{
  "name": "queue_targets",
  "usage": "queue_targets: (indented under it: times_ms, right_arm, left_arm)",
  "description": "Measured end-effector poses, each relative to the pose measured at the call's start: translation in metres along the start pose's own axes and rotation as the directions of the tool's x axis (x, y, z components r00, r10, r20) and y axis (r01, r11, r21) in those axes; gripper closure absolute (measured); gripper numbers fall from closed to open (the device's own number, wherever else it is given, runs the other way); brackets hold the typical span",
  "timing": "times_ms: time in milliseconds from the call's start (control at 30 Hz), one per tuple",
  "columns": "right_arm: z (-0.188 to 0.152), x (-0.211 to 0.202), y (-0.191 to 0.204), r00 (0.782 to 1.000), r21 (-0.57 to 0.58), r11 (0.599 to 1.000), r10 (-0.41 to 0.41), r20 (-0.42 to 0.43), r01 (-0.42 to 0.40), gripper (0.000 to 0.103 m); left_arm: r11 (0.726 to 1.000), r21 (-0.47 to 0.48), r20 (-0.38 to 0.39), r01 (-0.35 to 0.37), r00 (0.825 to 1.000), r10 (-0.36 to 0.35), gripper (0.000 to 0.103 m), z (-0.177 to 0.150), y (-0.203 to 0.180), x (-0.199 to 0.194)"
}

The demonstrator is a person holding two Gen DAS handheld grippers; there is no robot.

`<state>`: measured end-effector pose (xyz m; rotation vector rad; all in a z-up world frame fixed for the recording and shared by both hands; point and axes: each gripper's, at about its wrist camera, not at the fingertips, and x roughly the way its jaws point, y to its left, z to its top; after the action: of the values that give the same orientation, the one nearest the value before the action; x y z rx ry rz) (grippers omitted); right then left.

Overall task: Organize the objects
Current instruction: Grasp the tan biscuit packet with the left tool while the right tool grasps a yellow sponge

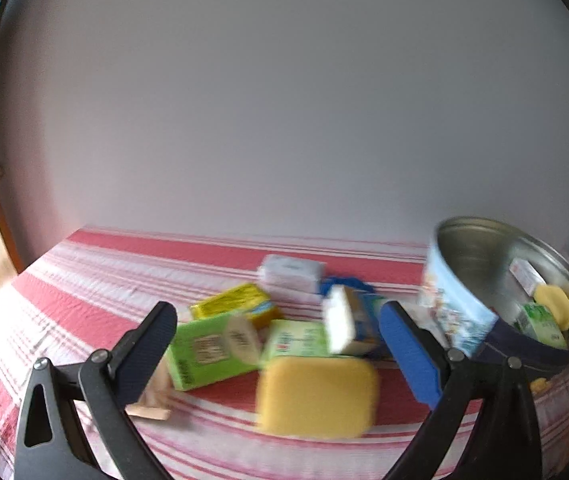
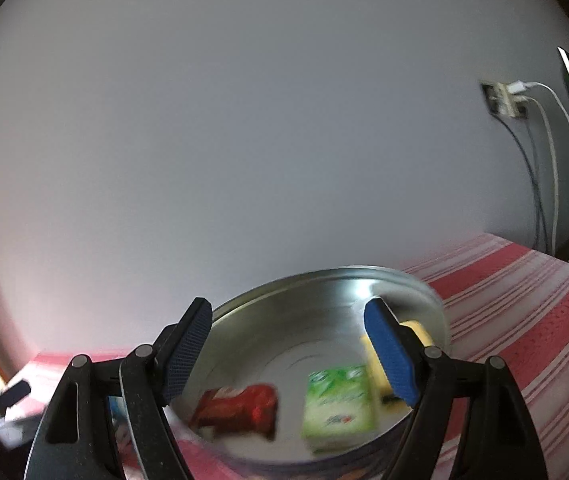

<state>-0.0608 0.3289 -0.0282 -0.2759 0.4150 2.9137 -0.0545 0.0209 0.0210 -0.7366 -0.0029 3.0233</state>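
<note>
In the left wrist view my left gripper (image 1: pixel 278 309) is open over a blurred pile on the red-and-white striped cloth (image 1: pixel 96 280). The pile holds a yellow sponge (image 1: pixel 316 396), a green box (image 1: pixel 208 352), a green-white carton (image 1: pixel 296 338), a yellow packet (image 1: pixel 236 304), a white-and-blue box (image 1: pixel 348 320) and a white pack (image 1: pixel 290 274). Nothing is pressed between the pads. A round metal tin (image 1: pixel 456 308) stands at the right. In the right wrist view my right gripper (image 2: pixel 288 306) hangs open above that tin (image 2: pixel 324 292), which holds a red packet (image 2: pixel 240 404), a green carton (image 2: pixel 338 408) and a yellow sponge (image 2: pixel 418 330).
A plain pale wall rises right behind the cloth. A wall socket with white cables (image 2: pixel 504 100) sits at the far right. A beige wooden piece (image 1: pixel 152 400) lies by my left finger. A dark object (image 2: pixel 16 394) lies at the cloth's left end.
</note>
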Motion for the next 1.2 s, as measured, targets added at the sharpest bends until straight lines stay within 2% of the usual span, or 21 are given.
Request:
queue_targets:
  times_ms: [133, 233, 400, 533, 733, 767, 933, 1033, 1200]
  right_arm:
    - [-0.010, -0.012, 0.029, 0.998, -0.066, 0.996, 0.061, -0.018, -0.063, 0.023]
    - [-0.018, -0.016, 0.046, 0.992, -0.088, 0.990, 0.108, -0.060, -0.113, 0.023]
    - [-0.033, -0.016, 0.075, 0.967, -0.108, 0.972, 0.190, -0.171, -0.210, 0.023]
    - [-0.046, -0.013, 0.097, 0.935, -0.110, 0.954, 0.242, -0.259, -0.278, 0.023]
    - [-0.072, 0.002, 0.136, 0.864, -0.107, 0.932, 0.273, -0.423, -0.347, 0.023]
    - [-0.076, 0.006, 0.144, 0.852, -0.109, 0.929, 0.271, -0.447, -0.353, 0.023]
    - [-0.092, 0.029, 0.175, 0.823, -0.144, 0.935, 0.203, -0.531, -0.324, 0.023]
    - [-0.106, 0.046, 0.190, 0.789, -0.173, 0.934, 0.153, -0.595, -0.311, 0.023]
    - [-0.118, 0.063, 0.203, 0.774, -0.221, 0.937, 0.075, -0.628, -0.270, 0.023]
  left_arm:
    - [0.998, -0.011, -0.004, -0.068, 0.998, 0.068, 0.000, -0.003, 0.032, 0.004]
    - [0.995, -0.039, -0.018, -0.092, 0.996, 0.092, 0.000, -0.003, 0.054, 0.005]
    - [0.988, -0.100, -0.046, -0.119, 0.992, 0.115, 0.000, 0.000, 0.090, 0.011]
    - [0.978, -0.145, -0.074, -0.148, 0.988, 0.138, 0.000, 0.002, 0.120, 0.017]
    - [0.962, -0.190, -0.108, -0.194, 0.978, 0.176, 0.000, 0.004, 0.159, 0.023]
    - [0.962, -0.190, -0.112, -0.198, 0.977, 0.179, 0.000, 0.004, 0.161, 0.023]
    - [0.969, -0.141, -0.158, -0.202, 0.971, 0.180, 0.001, 0.002, 0.162, 0.027]
    - [0.977, -0.092, -0.214, -0.190, 0.962, 0.167, 0.001, 0.001, 0.157, 0.034]
    - [0.993, -0.006, -0.272, -0.116, 0.956, 0.110, 0.001, -0.004, 0.139, 0.038]
